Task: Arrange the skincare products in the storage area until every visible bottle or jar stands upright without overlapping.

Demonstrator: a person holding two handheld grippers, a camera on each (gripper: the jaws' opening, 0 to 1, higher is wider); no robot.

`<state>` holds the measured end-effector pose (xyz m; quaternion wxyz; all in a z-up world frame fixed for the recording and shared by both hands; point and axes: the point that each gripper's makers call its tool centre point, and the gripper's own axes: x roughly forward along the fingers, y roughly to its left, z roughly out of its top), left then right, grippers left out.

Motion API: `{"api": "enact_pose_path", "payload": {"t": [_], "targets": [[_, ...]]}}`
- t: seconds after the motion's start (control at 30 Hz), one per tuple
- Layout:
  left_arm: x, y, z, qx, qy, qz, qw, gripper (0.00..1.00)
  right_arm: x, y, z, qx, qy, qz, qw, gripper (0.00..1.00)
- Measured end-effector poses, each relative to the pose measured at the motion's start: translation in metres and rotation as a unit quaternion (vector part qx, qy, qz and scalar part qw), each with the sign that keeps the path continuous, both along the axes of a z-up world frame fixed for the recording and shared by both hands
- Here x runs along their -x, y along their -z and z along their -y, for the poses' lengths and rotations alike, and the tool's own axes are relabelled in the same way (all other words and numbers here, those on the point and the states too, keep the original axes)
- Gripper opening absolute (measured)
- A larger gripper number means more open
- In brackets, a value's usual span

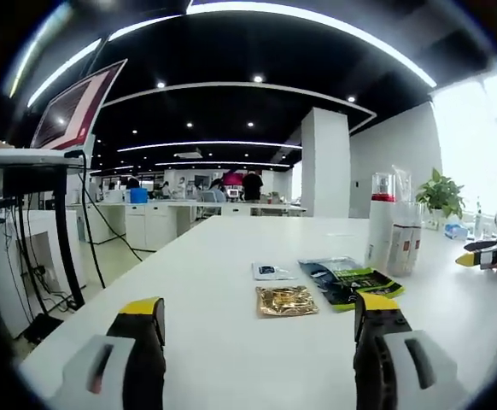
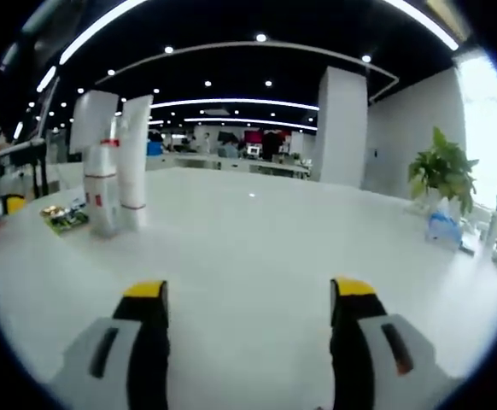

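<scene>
Right gripper view: tubes [image 2: 133, 162] stand upright, caps down; both grippers gape empty.

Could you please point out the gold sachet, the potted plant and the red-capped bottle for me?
Gold sachet [image 1: 287, 300], left gripper view, middle of its crinkled face.
Potted plant [image 2: 444, 172], right gripper view, its leaves.
Red-capped bottle [image 1: 382, 224], left gripper view, its white body.

A long white table [image 1: 231, 256] stretches ahead of both tongs through an open office with a black ceiling [image 1: 257, 51] and curved white light strips [image 1: 334, 26]. A square white pillar [image 1: 324, 162] rises beyond. A leafy green potted plant [image 2: 443, 175] stands right, by bright windows [image 1: 479, 137].
</scene>
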<state>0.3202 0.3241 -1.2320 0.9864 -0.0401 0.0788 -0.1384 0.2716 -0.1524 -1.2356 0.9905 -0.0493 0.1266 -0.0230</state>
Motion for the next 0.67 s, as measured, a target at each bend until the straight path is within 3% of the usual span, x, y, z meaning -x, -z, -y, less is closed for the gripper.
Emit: {"api": "enact_pose_path", "payload": {"t": [0.23,0.4,0.67], "targets": [[0.003,-0.001,-0.004,-0.003,-0.004,0.006,1.0000,0.94,0.000,0.006,0.004,0.004,0.005,-0.015,0.9999,0.76],[0.002,0.000,-0.010,0.004,-0.014,0.004,0.9999,0.94,-0.001,0.010,0.007,0.027,-0.003,-0.029,0.9992,0.72],[0.005,0.003,-0.006,-0.014,0.001,0.000,0.9999,0.88,-0.002,0.011,0.005,0.015,-0.006,-0.033,0.9993,0.67]]}}
